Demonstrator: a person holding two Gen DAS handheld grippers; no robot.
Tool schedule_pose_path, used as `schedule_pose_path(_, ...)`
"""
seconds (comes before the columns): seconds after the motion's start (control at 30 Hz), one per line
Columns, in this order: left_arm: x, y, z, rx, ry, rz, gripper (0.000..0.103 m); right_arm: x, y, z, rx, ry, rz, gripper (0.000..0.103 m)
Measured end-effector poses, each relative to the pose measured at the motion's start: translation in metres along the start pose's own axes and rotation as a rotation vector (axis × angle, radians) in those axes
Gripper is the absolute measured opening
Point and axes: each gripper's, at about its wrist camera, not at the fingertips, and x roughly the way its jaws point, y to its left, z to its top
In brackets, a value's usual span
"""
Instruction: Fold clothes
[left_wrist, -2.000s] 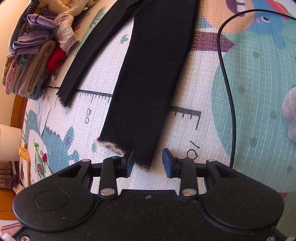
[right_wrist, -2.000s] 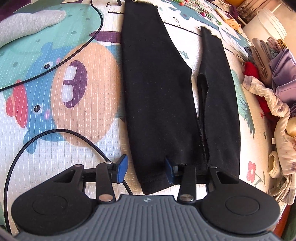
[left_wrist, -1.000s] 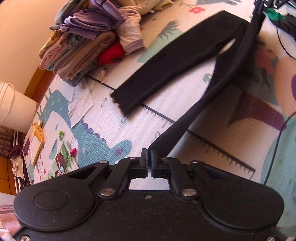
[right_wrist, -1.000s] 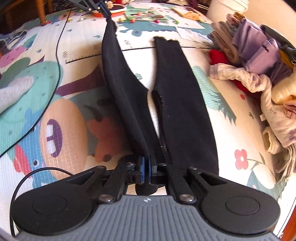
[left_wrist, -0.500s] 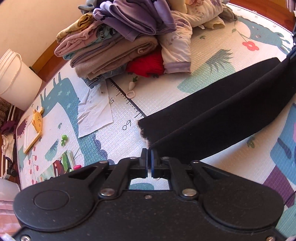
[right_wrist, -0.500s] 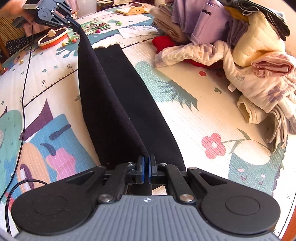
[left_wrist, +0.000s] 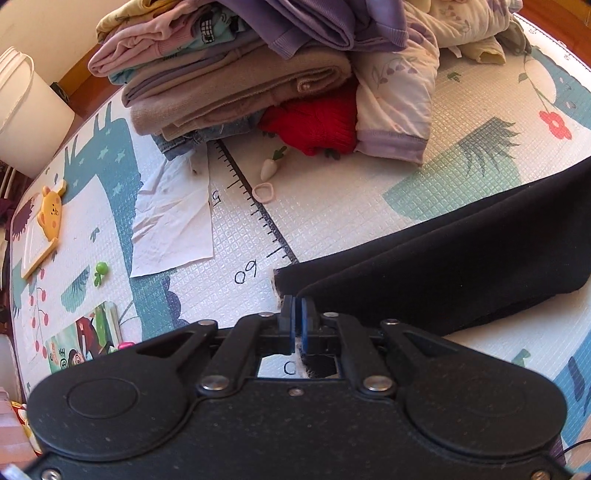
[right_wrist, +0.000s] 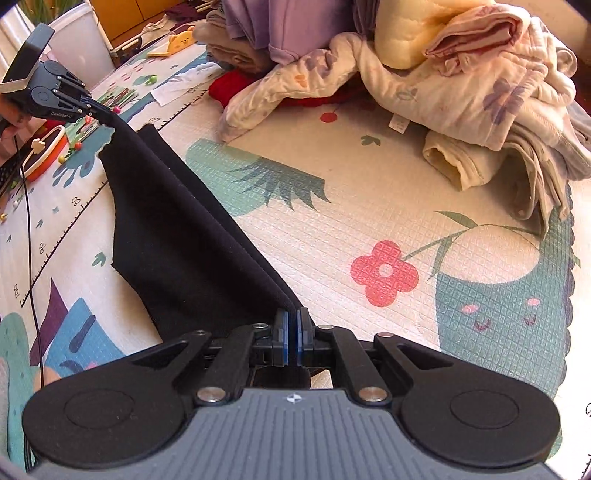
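Note:
The black trousers (left_wrist: 461, 266) lie on the play mat with one leg folded over onto the other. My left gripper (left_wrist: 296, 308) is shut on the hem end of the upper leg, low over the mat. My right gripper (right_wrist: 291, 325) is shut on the waist end of the same black trousers (right_wrist: 177, 236). In the right wrist view the left gripper (right_wrist: 101, 110) shows at the far end of the cloth, which stretches between both grippers.
A pile of unfolded clothes (left_wrist: 280, 62) sits just beyond the trousers, also in the right wrist view (right_wrist: 424, 66). A white bucket (left_wrist: 26, 110), a paper sheet (left_wrist: 173, 221), small toys (left_wrist: 99, 271) and a black cable (right_wrist: 29, 236) lie around the mat (right_wrist: 369, 206).
Both grippers closed on the near trouser leg, lifted it and carried it sideways towards the clothes pile, laying it over the other leg. Now the leg hangs lower, nearly flat.

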Motion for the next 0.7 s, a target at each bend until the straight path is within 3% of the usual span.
schedule_pose_path(0.33,0.029,0.004,0.012,-0.041,0.086,-0.026,0.002,0.026,-0.003,-0.007,0.059,0.045,0.025,0.007)
schedule_pose_path(0.37,0.031,0.006,0.013,-0.058,0.082,-0.026,0.003,0.028,-0.004,-0.007,0.068,0.044,0.027,0.007)
schedule_pose_path(0.43,0.035,0.007,0.016,-0.102,0.077,0.005,0.014,0.029,-0.004,-0.008,0.08,0.039,0.025,0.011)
schedule_pose_path(0.5,0.035,0.012,0.016,-0.131,0.072,0.064,0.021,0.031,-0.003,-0.007,0.084,0.033,0.012,0.012)
schedule_pose_path(0.57,0.031,0.022,0.011,-0.184,0.064,0.103,0.022,0.031,-0.001,-0.007,0.089,0.027,0.003,0.014)
schedule_pose_path(0.7,0.02,0.043,-0.011,-0.34,0.04,0.041,0.022,0.026,-0.001,-0.007,0.102,0.006,-0.004,0.025)
